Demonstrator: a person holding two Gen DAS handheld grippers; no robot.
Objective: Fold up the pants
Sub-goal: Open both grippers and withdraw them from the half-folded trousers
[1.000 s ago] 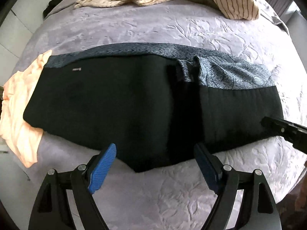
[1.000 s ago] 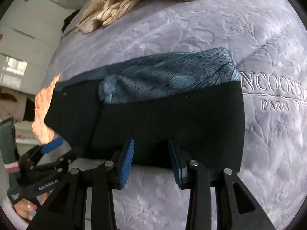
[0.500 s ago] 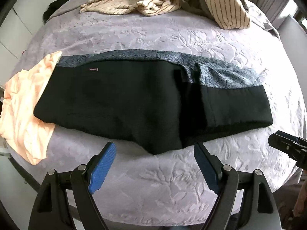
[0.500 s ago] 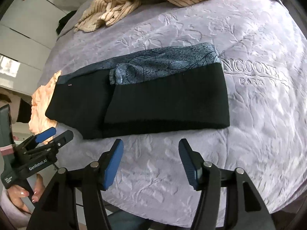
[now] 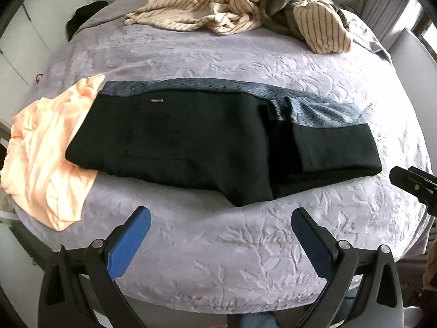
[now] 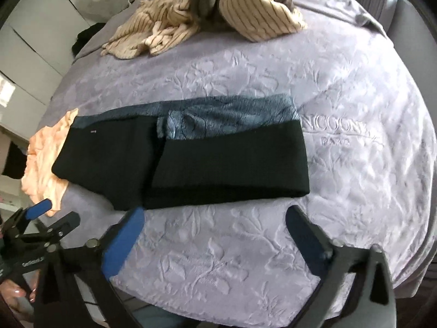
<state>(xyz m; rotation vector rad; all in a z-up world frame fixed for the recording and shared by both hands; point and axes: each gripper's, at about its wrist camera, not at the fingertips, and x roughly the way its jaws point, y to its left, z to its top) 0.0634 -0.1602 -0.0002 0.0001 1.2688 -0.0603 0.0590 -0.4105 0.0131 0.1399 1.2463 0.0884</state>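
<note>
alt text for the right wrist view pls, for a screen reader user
Folded black pants with a blue patterned band lie flat on a lilac embossed bedspread, beyond the open right gripper, which holds nothing. A peach garment sits at their left end, striped clothes are piled at the far side, and the left gripper shows at lower left.

Pants [image 5: 191, 142], black, folded: 1. Peach garment [image 5: 46, 147]: 1. Striped cream garments [image 5: 218, 13], heaped: possibly 2. Bed [image 5: 218, 246], lilac cover: 1. Grippers: 2.
</note>
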